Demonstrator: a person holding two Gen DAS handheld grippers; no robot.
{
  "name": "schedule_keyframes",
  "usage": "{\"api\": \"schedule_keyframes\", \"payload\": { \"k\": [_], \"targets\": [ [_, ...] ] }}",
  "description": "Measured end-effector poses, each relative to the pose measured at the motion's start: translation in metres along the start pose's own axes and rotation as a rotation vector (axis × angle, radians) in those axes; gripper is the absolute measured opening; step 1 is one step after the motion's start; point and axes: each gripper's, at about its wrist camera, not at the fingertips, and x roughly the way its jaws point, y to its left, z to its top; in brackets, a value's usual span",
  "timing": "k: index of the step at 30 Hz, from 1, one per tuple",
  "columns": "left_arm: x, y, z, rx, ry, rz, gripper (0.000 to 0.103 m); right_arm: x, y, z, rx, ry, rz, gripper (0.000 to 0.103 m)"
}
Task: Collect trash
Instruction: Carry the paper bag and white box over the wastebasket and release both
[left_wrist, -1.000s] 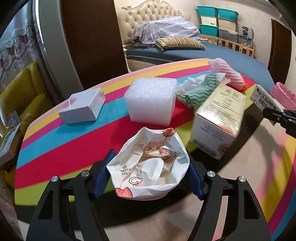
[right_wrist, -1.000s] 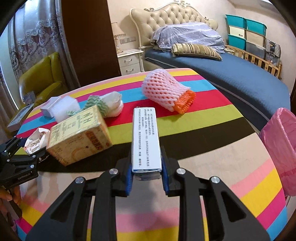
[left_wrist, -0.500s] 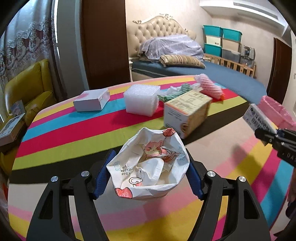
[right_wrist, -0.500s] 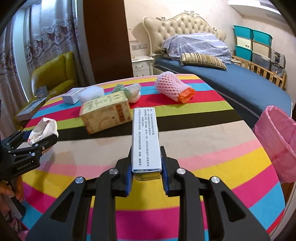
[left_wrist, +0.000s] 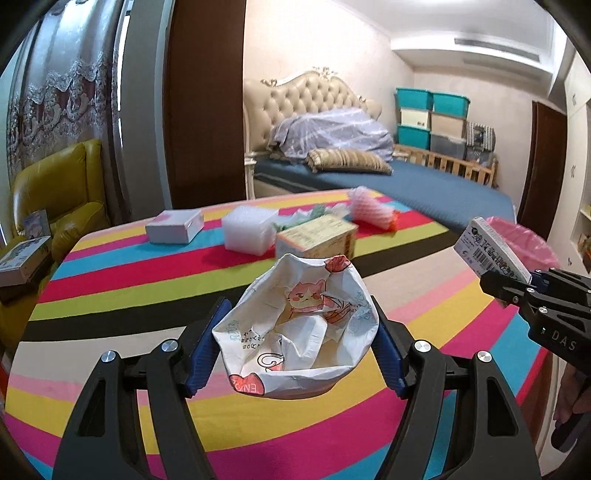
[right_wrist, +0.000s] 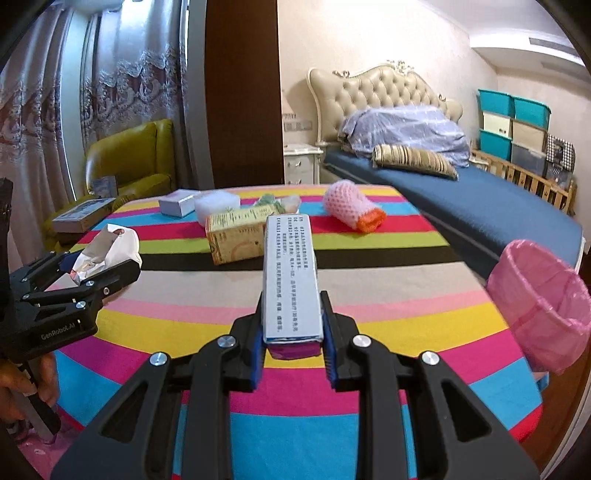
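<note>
**Two pieces of trash held above the striped table, bin at its right edge**

Left wrist view, item one: left gripper (left_wrist: 297, 347), jaws partway apart and pressed on both sides of a crumpled printed wrapper (left_wrist: 297, 328), which is carried above the near edge of the striped table (left_wrist: 110, 280).

Item two: right gripper (right_wrist: 291, 332), jaws nearly closed and clamping the near end of a long narrow carton (right_wrist: 290, 273), the rest projecting forward over the table.

Item three: pink-lined bin (right_wrist: 543, 306), standing off the table's right edge, mouth open and tilted toward the camera.

Remaining on the table toward its far edge: yellow box (right_wrist: 236, 236), white foam block (right_wrist: 218, 203), small white box (right_wrist: 179, 201), pink foam net (right_wrist: 351, 206), green-and-white wad (right_wrist: 275, 201).

Risks, as judged: the wrapper is soft and light, so it may slip or spring out of the grip if the pads ease; the carton is held only at one end and could pivot or catch the bin rim; both grippers heading for one bin could collide.

Pose: both grippers angle forward and somewhat downward, side by side, each visible in the other's view; a hand (right_wrist: 22, 387) grips the left handle.
</note>
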Motion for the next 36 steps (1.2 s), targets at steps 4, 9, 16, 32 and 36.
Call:
{"api": "schedule_keyframes", "payload": {
  "k": [4,9,16,32,36],
  "targets": [
    [-0.003,-0.014,0.002,0.019,-0.028,-0.02,0.069,-0.008,-0.008,0.003,0.006,-0.025,-0.019,0.025],
    [0.007,-0.027,0.002,0.033,-0.019,-0.044,0.069,-0.012,-0.02,0.002,0.016,-0.03,-0.045,0.025],
    [0.015,-0.045,0.008,0.061,-0.028,-0.063,0.069,-0.013,-0.035,0.0,0.038,-0.032,-0.071,0.025],
    [0.029,-0.103,0.031,0.162,-0.07,-0.156,0.069,-0.034,-0.088,0.001,0.106,-0.077,-0.173,0.025],
    [0.043,-0.125,0.041,0.192,-0.051,-0.2,0.069,-0.04,-0.111,-0.001,0.122,-0.081,-0.221,0.025]
  ]
}}
